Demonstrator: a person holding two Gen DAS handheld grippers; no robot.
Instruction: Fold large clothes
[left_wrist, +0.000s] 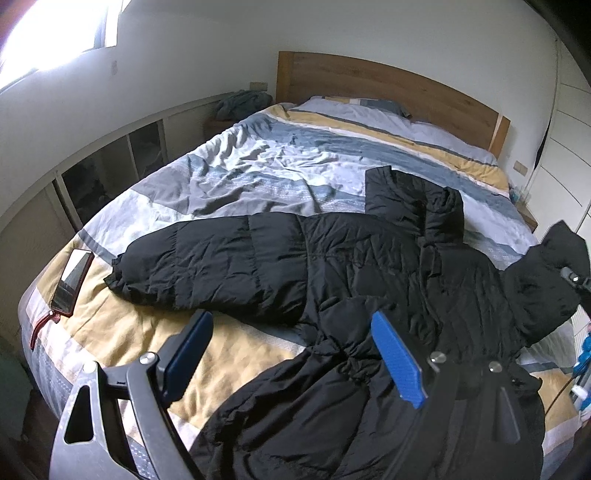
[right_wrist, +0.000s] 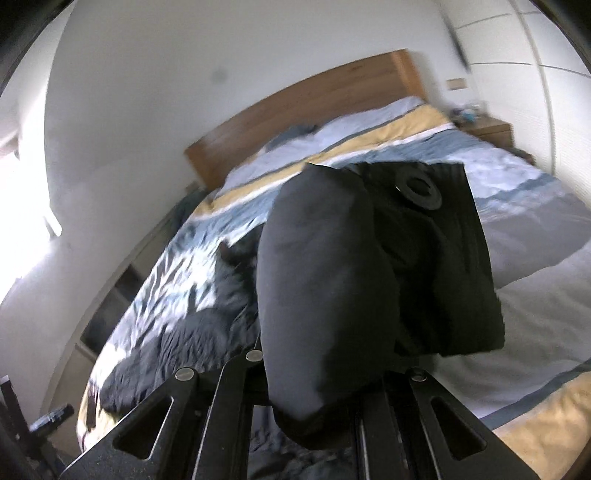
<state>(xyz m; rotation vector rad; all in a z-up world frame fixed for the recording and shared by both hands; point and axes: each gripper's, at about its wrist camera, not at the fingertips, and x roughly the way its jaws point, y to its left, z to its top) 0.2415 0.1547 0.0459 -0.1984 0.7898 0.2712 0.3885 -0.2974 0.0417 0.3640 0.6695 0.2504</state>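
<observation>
While the right hand-held gripper (right_wrist: 328, 398) is clamped on a sleeve (right_wrist: 325, 295) of the black puffer jacket (left_wrist: 332, 266), the left hand-held gripper (left_wrist: 291, 354) hangs spread, empty, over the jacket sprawled across the bed (left_wrist: 240, 166); a phone (left_wrist: 72, 282) lies nearby.

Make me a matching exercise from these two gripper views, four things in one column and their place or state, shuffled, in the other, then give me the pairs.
Things:
1. black puffer jacket
2. phone
3. left gripper
4. right gripper

Places or states:
A. jaws open, nothing between them
B. lies at the near left corner of the bed
C. shut on a jacket sleeve, lifted off the bed
D. spread across the striped duvet, one sleeve stretched out flat

Pairs: 1-D, 2-B, 3-A, 4-C
</observation>
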